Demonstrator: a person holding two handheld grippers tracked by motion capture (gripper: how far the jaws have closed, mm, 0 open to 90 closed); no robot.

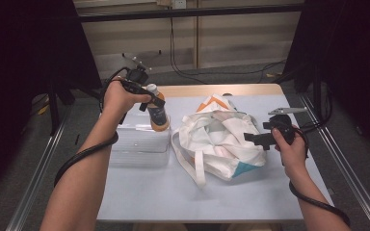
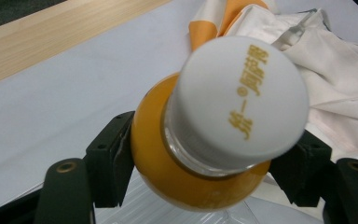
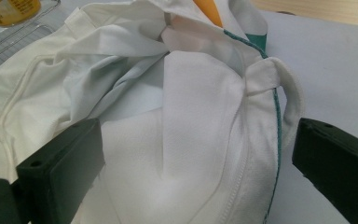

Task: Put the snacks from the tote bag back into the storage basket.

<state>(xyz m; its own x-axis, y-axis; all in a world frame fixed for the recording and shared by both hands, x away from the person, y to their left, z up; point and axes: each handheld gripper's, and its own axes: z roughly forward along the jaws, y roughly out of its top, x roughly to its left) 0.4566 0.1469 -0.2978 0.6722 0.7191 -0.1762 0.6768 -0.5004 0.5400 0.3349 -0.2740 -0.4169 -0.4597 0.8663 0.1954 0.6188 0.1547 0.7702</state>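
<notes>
Two forearms enter from below in the high view, each hand carrying tongs. Left gripper (image 1: 150,102) raised at arm's length, wrist cocked inward, jaws clamped on the neck of an orange bottle (image 1: 157,115); bottle upright, its base at the far edge of a clear plastic box (image 1: 139,144) directly under the left tongs. Right gripper (image 1: 251,137) held level, pointing left at a crumpled white tote bag (image 1: 219,139), which lies between the two tongs on the pale table (image 1: 173,192).

Left gripper view: both pads pressed against the bottle's (image 2: 168,154) orange shoulder just below a white cap (image 2: 242,98). Gold Chinese characters across the cap top, unseen from above. Bag cloth beyond the right jaw.

Right gripper view: jaws wide apart, bag's (image 3: 182,140) folds lying between them, no pad pressing. Teal seam and a white loop handle (image 3: 293,100) near the right jaw. Bottle label corner at far upper left, unreadable.
</notes>
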